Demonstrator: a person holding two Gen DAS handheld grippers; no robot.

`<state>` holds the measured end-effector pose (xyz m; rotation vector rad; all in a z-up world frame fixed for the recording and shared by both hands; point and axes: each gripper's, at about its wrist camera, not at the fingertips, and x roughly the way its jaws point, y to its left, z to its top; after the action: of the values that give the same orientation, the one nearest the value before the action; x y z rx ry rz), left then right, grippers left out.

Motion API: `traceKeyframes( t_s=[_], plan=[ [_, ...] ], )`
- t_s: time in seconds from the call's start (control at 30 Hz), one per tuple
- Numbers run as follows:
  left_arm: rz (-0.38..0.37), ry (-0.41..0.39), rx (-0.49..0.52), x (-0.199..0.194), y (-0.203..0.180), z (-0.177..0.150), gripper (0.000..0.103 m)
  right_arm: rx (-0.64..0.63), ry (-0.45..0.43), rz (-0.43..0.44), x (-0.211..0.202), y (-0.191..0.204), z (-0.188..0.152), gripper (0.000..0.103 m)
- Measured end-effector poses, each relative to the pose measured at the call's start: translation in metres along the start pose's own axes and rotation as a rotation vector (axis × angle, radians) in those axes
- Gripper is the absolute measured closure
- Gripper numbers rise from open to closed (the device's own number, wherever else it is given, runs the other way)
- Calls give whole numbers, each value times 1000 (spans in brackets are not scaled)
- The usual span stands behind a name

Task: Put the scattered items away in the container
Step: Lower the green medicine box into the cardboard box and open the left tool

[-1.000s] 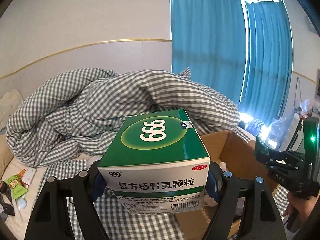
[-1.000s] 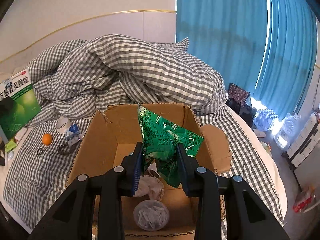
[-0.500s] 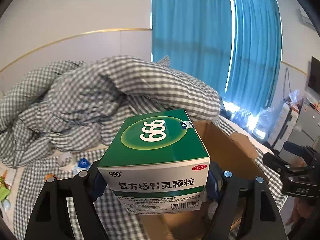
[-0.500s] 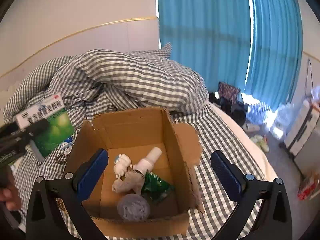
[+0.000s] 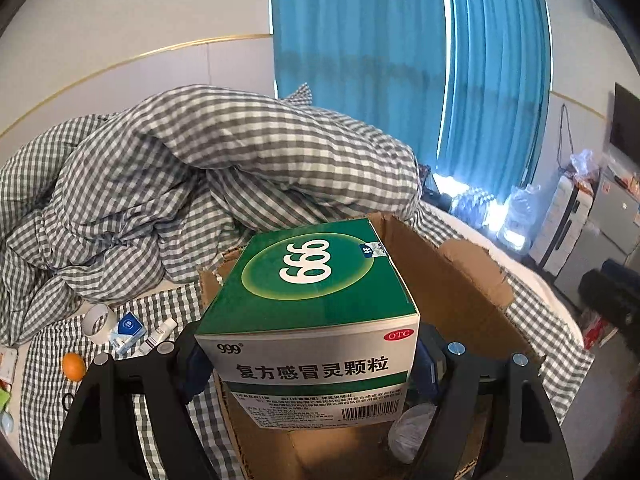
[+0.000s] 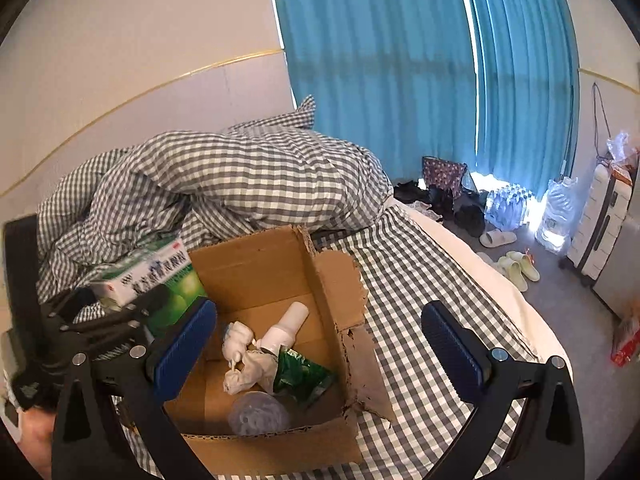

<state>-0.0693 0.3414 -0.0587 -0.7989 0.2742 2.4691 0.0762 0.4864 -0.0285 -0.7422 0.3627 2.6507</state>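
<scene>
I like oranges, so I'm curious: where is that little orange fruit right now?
In the left wrist view the orange lies low at the left on the checked sheet, just below the roll of tape, left of the cardboard box.

- A cardboard box sits on the bed, in front of a heaped duvet.
- Inside the cardboard box lie a bottle, a crumpled tissue and a packet.
- A medicine box hangs above the cardboard box's left edge.
- A tape roll and an orange lie on the bed, left of the cardboard box.
</scene>
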Motion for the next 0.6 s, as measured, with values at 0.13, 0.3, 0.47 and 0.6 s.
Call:
traceKeyframes(
  t_s=[0.13, 0.3, 0.47, 0.6],
  plan=[
    [-3, 24, 16, 10, -1, -4, 20, 0, -3, 0, 0, 2, 0, 0],
    [-24, 68, 23, 17, -3, -9, 2, 0, 0, -2, 2, 4, 0, 0],
    [-15, 58, 64, 12, -8, -11, 0, 8, 9, 10, 5, 8, 0, 0],
    [12, 34, 71, 2, -1, -9, 0, 16, 2, 26, 5, 18, 1, 0]
  ],
)
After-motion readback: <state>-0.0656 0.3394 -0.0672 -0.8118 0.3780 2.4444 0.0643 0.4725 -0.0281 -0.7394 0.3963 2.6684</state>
